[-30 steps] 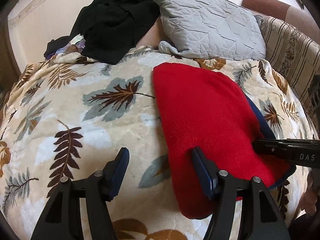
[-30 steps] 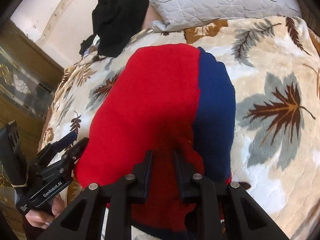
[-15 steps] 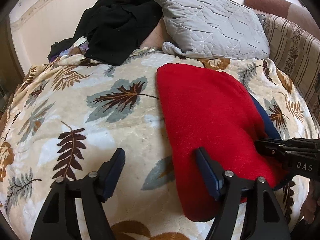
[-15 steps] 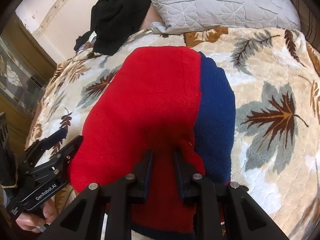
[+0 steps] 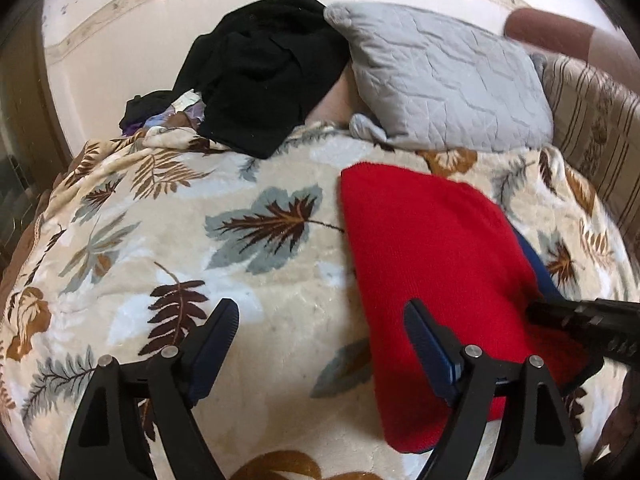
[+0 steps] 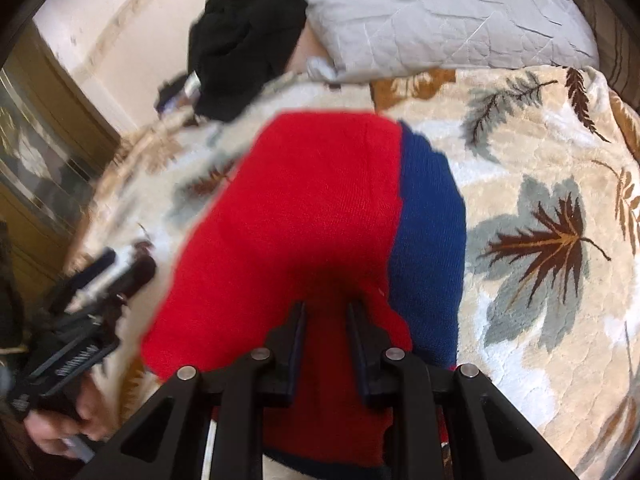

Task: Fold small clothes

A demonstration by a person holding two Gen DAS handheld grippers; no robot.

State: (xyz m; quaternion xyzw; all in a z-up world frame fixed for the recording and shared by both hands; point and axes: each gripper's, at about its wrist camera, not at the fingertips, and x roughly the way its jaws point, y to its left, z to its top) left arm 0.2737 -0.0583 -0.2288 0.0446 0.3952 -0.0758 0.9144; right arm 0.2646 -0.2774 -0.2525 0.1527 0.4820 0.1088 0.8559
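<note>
A red knit garment (image 5: pixel 432 260) with a blue panel (image 6: pixel 432 220) lies folded on a leaf-patterned blanket (image 5: pixel 160 220). In the left wrist view my left gripper (image 5: pixel 320 320) hovers over the garment's near left edge. Its jaws are opening. That edge lies between them, and neither pad presses on it. My right gripper (image 6: pixel 326 312) is shut on a fold of red cloth at the garment's near edge. It also reaches in from the right in the left wrist view, as the right gripper (image 5: pixel 580 320). A hand (image 6: pixel 60 432) holds the left gripper (image 6: pixel 80 320) at the left of the right wrist view.
A grey quilted pillow (image 5: pixel 440 80) and a heap of black clothes (image 5: pixel 260 68) lie at the far end of the blanket. Striped upholstery (image 5: pixel 592 120) borders the right side. A wooden cabinet (image 6: pixel 36 152) stands beyond the left edge.
My left gripper's jaws have spread wider, its left finger sliding further from the garment. The right gripper keeps its hold on the red cloth, and its view has tilted and blurred.
</note>
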